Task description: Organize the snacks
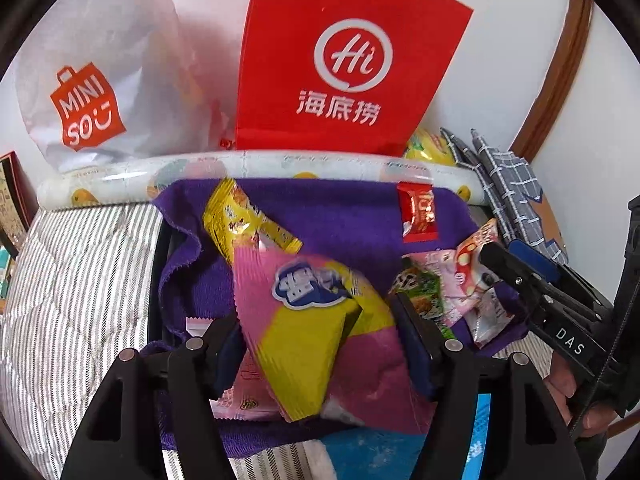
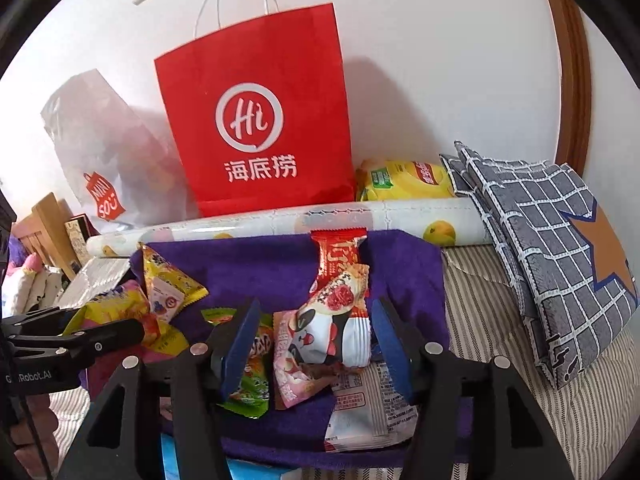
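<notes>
Several snack packets lie on a purple towel (image 1: pixel 340 216) (image 2: pixel 272 264). My left gripper (image 1: pixel 320 344) has its jaws around a pink and yellow packet (image 1: pixel 316 332), which looks lifted. A yellow packet (image 1: pixel 236 220) and a small red packet (image 1: pixel 418 212) lie beyond it. My right gripper (image 2: pixel 312 340) is open, its blue pads either side of a white panda packet (image 2: pixel 340 332) without pressing it. A pink packet (image 2: pixel 292 376), a green packet (image 2: pixel 252 384) and the red packet (image 2: pixel 340 256) lie close by. The right gripper also shows in the left wrist view (image 1: pixel 520 276).
A red Haidilao paper bag (image 1: pixel 344 60) (image 2: pixel 260 120) and a white Miniso bag (image 1: pixel 100 80) stand against the wall behind a rolled printed mat (image 2: pixel 280 220). A grey checked cushion (image 2: pixel 560 248) lies right. Striped bedding (image 1: pixel 72 280) surrounds the towel.
</notes>
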